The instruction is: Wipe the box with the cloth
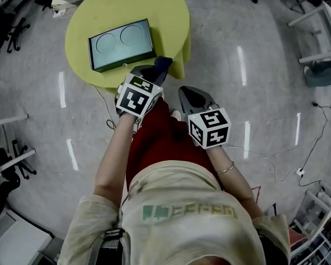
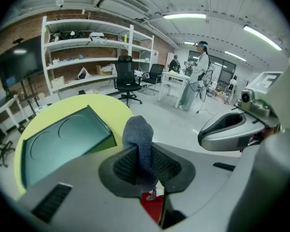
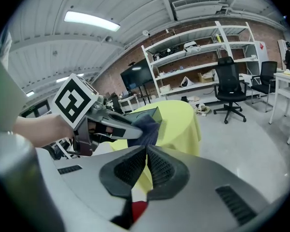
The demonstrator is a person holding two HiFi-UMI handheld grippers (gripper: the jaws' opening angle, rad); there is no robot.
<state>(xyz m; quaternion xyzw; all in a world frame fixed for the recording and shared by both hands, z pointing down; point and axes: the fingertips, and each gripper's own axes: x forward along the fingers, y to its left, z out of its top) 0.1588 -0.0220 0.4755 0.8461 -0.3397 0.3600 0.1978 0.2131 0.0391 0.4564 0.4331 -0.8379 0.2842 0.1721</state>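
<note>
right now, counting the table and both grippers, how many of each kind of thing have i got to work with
green box: 1
blue-grey cloth: 1
yellow round table: 1
grippers: 2 (left gripper shut on the cloth, right gripper shut with nothing in it)
total: 5

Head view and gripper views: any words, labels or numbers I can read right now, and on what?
No text can be read.
Shirt: green print, too blurred to read.
Marker cubes: black-and-white square patterns only, no letters.
Box: two circle outlines on top, no words visible.
Cloth: no tag or print showing.
</note>
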